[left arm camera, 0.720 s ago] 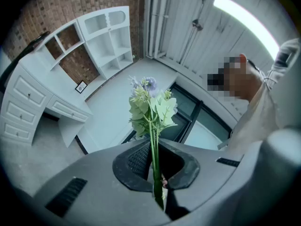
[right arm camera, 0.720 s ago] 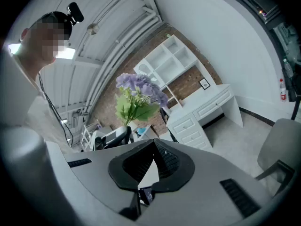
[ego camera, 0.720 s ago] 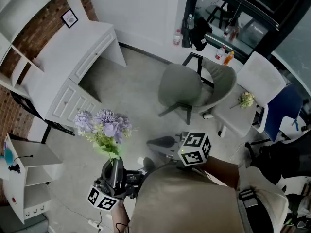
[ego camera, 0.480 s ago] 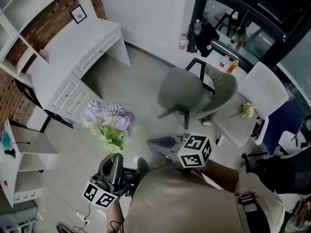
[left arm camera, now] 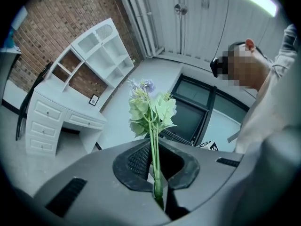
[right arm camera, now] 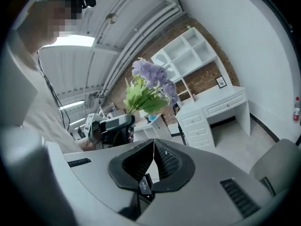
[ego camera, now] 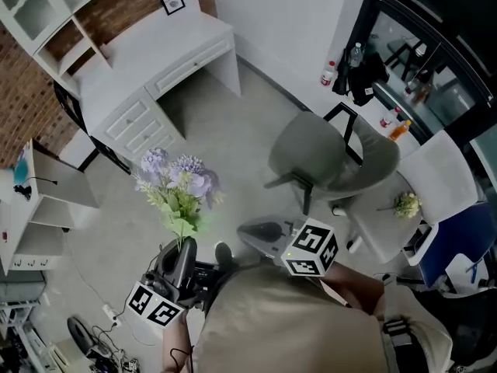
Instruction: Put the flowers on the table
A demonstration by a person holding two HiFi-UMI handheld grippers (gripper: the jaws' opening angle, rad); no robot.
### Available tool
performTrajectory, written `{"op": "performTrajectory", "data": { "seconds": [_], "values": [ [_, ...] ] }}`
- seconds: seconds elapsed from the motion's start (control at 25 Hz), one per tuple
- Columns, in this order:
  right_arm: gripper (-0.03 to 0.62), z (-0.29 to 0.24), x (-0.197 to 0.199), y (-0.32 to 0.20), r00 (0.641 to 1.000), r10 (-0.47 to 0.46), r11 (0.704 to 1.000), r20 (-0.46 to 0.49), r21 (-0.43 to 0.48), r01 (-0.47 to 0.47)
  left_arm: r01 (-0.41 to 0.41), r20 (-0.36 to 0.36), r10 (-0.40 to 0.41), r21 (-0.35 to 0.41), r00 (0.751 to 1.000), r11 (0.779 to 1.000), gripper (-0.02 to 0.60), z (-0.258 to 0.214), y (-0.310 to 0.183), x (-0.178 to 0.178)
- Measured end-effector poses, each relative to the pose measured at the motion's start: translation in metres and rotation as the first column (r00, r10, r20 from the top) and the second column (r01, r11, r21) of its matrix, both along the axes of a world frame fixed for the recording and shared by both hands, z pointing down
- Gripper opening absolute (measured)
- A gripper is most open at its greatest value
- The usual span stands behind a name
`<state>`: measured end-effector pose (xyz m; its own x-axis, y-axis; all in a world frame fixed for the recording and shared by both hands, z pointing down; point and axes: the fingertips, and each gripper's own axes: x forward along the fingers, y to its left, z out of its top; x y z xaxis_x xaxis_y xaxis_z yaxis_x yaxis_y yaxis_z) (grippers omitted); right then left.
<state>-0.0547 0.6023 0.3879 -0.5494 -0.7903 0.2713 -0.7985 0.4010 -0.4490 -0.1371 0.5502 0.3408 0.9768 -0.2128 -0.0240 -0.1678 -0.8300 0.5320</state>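
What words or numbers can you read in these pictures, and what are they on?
No words or numbers can be read.
Small framed picture on the desk: too small to read.
Bottle by the wall: label too small to read.
Left cube and right cube: black-and-white square patterns, not letters.

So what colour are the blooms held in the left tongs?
Pale lilac-purple; the flowers show best in the head view.
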Motion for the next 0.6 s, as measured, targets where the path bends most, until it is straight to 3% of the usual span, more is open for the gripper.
{"op": "performTrajectory", "data": {
  "seconds": [0.4, 0.6],
  "values": [
    [0.021, 0.014, 0.005, 0.011, 0.995, -0.092, 0.995, 0.023, -0.022, 0.093, 0.047, 0.027, -0.048, 0.019, 0.999, 0.999, 0.012, -0.003, 0.013, 0.016],
    [0.021, 0.024, 0.023, 0.007, 0.997, -0.075, 0.996, -0.014, -0.047, 0.074, 0.040, 0.015, -0.039, -0.007, 0.999, 0.999, 0.012, 0.009, 0.004, 0.034]
  ]
}}
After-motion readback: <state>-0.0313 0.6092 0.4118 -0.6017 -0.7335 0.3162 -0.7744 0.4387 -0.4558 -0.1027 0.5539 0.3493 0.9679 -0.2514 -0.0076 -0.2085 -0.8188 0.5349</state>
